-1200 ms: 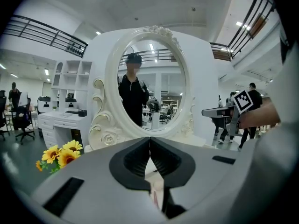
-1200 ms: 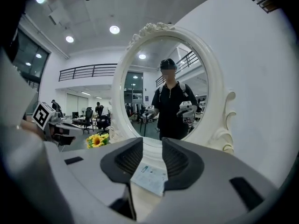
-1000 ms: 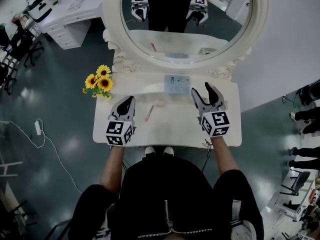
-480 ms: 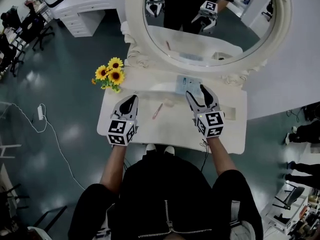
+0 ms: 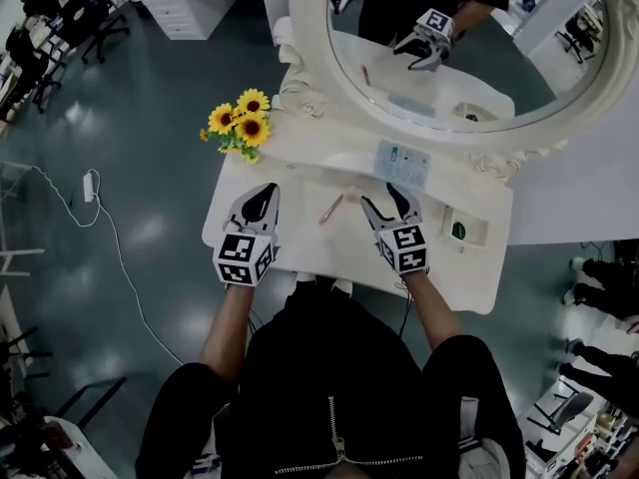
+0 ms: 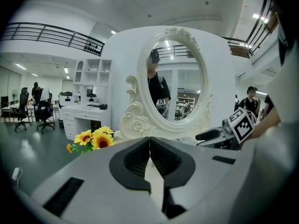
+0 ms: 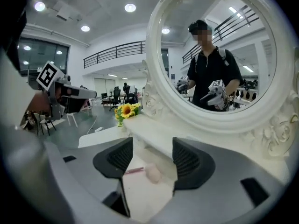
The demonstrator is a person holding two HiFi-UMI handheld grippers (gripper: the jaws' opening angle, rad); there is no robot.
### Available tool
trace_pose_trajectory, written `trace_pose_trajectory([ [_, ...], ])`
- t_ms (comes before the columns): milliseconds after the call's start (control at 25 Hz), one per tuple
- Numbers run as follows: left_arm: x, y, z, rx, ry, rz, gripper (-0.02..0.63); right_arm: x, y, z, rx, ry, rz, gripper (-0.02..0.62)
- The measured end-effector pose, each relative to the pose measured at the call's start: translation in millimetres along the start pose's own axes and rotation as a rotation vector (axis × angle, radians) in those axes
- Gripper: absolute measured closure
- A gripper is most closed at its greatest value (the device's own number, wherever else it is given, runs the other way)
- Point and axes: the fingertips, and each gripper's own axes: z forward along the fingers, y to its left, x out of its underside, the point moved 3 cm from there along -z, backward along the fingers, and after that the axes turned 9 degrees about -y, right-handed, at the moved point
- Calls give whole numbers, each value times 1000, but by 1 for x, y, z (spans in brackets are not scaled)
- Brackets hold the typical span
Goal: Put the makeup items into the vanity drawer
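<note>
Pink puff (image 7: 153,172) and pencil (image 7: 134,170) lie mid-frame on the vanity (image 5: 319,249). The right gripper (image 5: 384,200) has dropped toward them, jaws just widened, nothing grasped, so a pick-up looks next. The left gripper (image 5: 266,192), centre-left, is clenched and empty.
</note>
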Motion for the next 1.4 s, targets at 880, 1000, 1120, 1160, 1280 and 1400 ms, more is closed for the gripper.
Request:
trace_pose_trajectory([
  [880, 22, 46, -53, -176, 71, -17, 584, 137, 5, 80, -94, 469, -62, 380],
  [1000, 24, 48, -58, -188, 77, -20, 584, 141, 2, 80, -75, 480, -62, 434],
  [1120, 24, 50, -58, -189, 79, -18, 584, 141, 0, 79, -71, 472, -66, 446],
  [1160, 24, 50, -57, -186, 79, -16, 584, 142, 0, 79, -71, 469, -68, 448],
  [1280, 20, 49, -53, -170, 74, -10, 584, 141, 0, 80, -65, 451, -64, 451],
  [1400, 17, 44, -49, -153, 70, -6, 584, 132, 3, 75, -67, 428, -51, 454],
])
